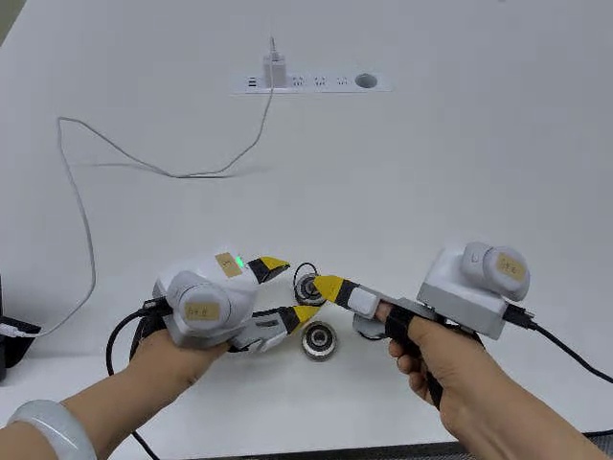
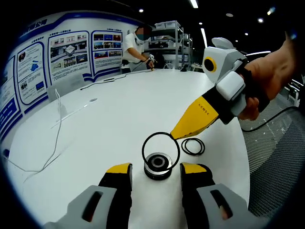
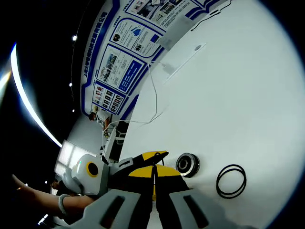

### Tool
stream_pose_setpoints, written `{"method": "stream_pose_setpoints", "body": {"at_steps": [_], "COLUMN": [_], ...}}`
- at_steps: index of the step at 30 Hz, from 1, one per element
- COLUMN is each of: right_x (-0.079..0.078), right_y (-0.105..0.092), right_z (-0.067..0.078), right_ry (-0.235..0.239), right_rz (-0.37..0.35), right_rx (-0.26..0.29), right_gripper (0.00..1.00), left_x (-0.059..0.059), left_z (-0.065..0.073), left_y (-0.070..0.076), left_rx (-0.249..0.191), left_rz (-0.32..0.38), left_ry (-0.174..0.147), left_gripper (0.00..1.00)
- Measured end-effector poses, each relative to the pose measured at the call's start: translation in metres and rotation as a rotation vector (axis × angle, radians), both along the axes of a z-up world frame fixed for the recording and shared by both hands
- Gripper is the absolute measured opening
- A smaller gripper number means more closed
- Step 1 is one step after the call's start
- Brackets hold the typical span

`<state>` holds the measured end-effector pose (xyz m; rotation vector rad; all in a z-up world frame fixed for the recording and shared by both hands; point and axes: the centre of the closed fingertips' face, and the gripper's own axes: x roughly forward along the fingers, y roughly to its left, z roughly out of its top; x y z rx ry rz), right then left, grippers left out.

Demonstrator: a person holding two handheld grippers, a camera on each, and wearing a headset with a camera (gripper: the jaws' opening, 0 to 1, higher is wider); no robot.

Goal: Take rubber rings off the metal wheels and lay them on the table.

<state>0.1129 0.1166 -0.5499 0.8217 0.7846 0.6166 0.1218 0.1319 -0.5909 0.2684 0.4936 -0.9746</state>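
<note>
My right gripper (image 3: 154,172) pinches the thin black rubber ring (image 2: 143,149); my spread left gripper (image 2: 156,168) should brace the round metal wheel (image 2: 157,162).

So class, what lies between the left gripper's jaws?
A metal wheel on the table, between the left gripper's open jaws; the right gripper holds a rubber ring above it. Left gripper view.

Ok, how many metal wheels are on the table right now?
2. One wheel sits between the tips of the left tongs, its rubber ring pinched by the right tongs; the other wheel lies nearer the person. None seems hidden.
</note>
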Motion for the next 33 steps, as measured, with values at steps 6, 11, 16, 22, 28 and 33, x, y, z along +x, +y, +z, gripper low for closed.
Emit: {"method": "stream_pose_setpoints", "body": {"at_steps": [6, 11, 16, 22, 28, 33], "right_x": [-0.005, -0.008, -0.012, -0.018, -0.019, -0.02], "right_y": [-0.005, -0.016, -0.032, -0.051, -0.067, -0.074], "right_z": [0.005, 0.001, -0.003, -0.012, -0.028, -0.042], "right_ry": [0.002, 0.013, 0.026, 0.048, 0.076, 0.096], "right_rz": [-0.018, -0.042, -0.068, -0.1, -0.12, -0.128], "right_rx": [0.014, 0.012, 0.002, -0.021, -0.047, -0.075], "right_gripper": [0.01, 0.02, 0.02, 0.02, 0.02, 0.02], "left_x": [-0.003, -0.006, -0.009, -0.011, -0.011, -0.011], "left_z": [0.004, 0.003, 0.005, 0.004, 0.003, 0.003], "left_y": [0.0, 0.003, 0.005, 0.005, 0.007, 0.007], "left_rx": [-0.019, -0.022, -0.027, -0.03, -0.027, -0.026], "left_rz": [-0.001, -0.002, 0.004, 0.006, 0.01, 0.008], "left_ry": [-0.003, -0.002, 0.001, 0.006, 0.008, 0.008], "left_gripper": [0.43, 0.44, 0.45, 0.46, 0.45, 0.45]}}
